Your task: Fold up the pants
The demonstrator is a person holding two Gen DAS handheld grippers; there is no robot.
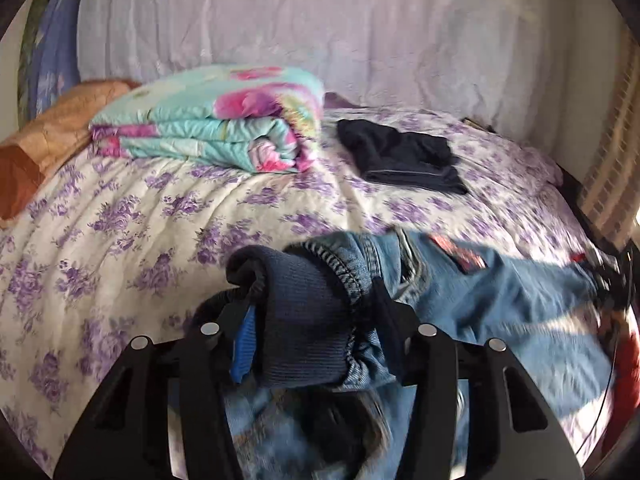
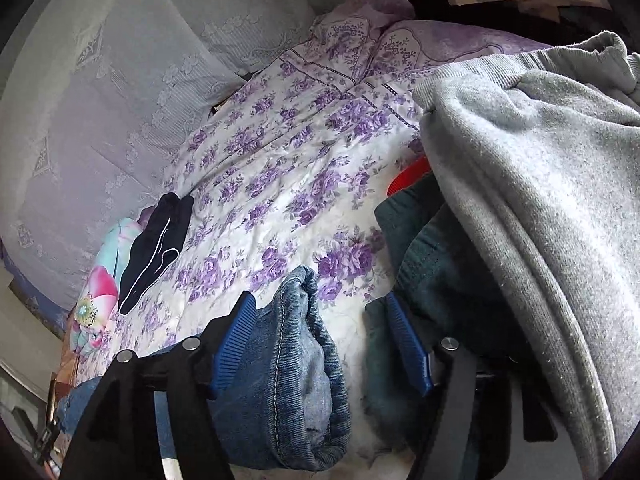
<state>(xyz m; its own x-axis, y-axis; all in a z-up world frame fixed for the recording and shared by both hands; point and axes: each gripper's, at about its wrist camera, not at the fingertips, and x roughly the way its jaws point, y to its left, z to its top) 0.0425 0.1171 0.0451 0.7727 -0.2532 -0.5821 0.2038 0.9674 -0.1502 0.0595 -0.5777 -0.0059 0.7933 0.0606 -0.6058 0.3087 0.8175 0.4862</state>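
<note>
One floral bedspread (image 1: 120,216) against lilac wall drape (image 1: 280,20)

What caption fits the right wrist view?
Right gripper open around a blue jeans hem on a floral bedspread.

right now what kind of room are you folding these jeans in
Most likely a bedroom: the jeans lie on a bed with a purple floral bedspread, a folded floral quilt sits further back, and a pillow in matching purple fabric lies at the far end.
</note>
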